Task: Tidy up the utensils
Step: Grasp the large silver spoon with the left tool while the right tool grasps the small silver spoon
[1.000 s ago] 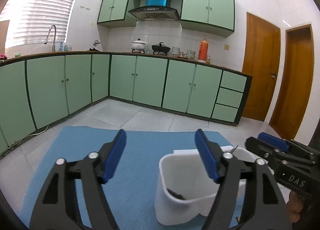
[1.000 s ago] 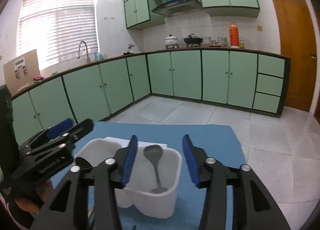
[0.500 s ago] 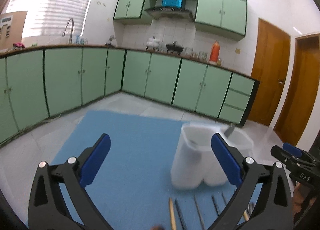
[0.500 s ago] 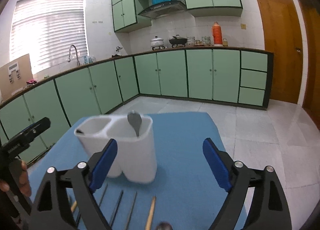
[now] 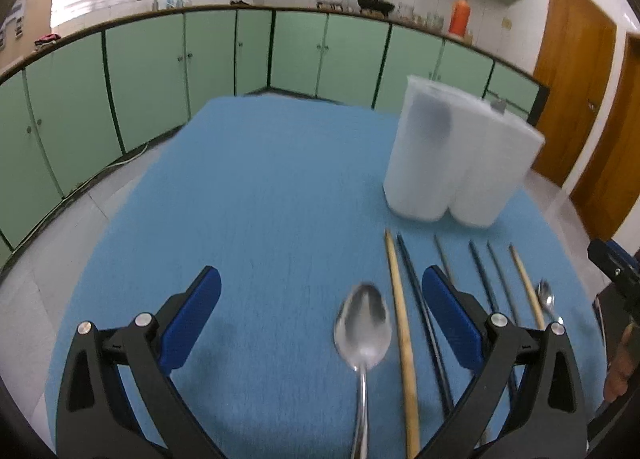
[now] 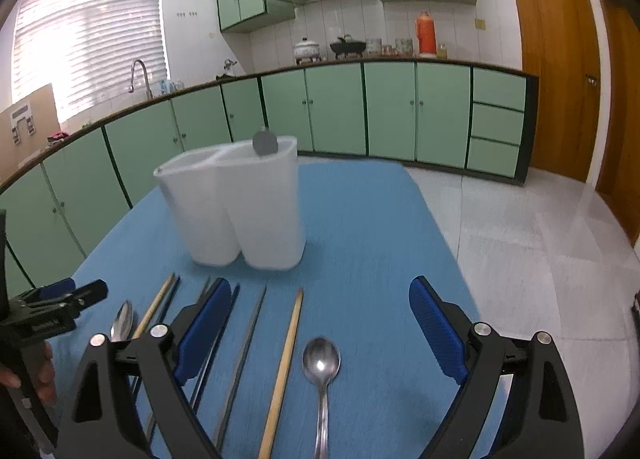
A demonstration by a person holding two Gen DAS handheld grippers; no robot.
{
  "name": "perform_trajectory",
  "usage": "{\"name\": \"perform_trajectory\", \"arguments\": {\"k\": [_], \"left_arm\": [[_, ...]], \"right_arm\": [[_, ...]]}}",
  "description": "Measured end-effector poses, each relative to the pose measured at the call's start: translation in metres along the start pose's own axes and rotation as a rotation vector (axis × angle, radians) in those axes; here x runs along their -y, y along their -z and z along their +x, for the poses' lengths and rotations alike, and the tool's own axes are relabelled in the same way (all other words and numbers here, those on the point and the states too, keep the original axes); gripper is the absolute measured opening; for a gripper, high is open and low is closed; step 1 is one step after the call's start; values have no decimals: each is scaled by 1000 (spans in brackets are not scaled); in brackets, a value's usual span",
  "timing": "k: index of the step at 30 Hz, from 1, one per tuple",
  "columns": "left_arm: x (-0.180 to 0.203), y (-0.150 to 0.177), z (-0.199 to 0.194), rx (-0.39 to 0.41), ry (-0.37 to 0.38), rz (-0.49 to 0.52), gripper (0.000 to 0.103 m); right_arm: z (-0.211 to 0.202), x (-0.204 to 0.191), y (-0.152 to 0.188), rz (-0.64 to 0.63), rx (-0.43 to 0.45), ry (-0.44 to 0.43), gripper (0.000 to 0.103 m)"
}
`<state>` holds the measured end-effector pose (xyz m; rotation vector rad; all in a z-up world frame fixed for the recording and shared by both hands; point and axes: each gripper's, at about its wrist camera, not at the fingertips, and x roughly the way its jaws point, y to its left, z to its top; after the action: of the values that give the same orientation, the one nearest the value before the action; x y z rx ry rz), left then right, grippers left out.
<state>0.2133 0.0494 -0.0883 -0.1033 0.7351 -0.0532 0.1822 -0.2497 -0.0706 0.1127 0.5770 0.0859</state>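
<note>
A white two-compartment holder (image 5: 452,163) (image 6: 236,207) stands on the blue mat, with a spoon bowl (image 6: 265,142) sticking out of its right compartment. In front of it lie wooden chopsticks (image 5: 402,331) (image 6: 286,359), several dark chopsticks (image 5: 424,323) (image 6: 244,347) and a spoon at each end of the row. My left gripper (image 5: 320,291) is open above the left spoon (image 5: 362,331), nothing touching its pads. My right gripper (image 6: 320,299) is open above the right spoon (image 6: 321,359), also empty. Each gripper shows at the edge of the other's view (image 5: 612,263) (image 6: 60,295).
The blue mat (image 5: 248,187) covers a table whose edges drop to a tiled floor (image 6: 520,243). Green cabinets (image 6: 400,111) run along the far walls, with wooden doors (image 6: 556,59) at the right. A hand (image 6: 28,371) holds the left gripper's handle.
Both grippers drew back from over the holder and sank toward the row of utensils. Their jaws spread much wider. The holder now stands farther ahead in both views.
</note>
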Motion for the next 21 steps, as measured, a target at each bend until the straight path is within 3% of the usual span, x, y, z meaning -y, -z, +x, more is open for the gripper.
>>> {"name": "perform_trajectory", "arguments": {"k": [13,14,16,21], "left_arm": [[8,6,18,-78,-22,76,96],[8,6,18,-78,-21,75,94],[8,4,20,-87,-9,74,76],[6,7,25,-120,18,68,61]], "right_arm": [[2,13,26,22,-56,11,89],[3,13,26,25,-59,13,89],[3,15,28,27,-62,14,89],[5,16,29,22,-68,19,89]]}}
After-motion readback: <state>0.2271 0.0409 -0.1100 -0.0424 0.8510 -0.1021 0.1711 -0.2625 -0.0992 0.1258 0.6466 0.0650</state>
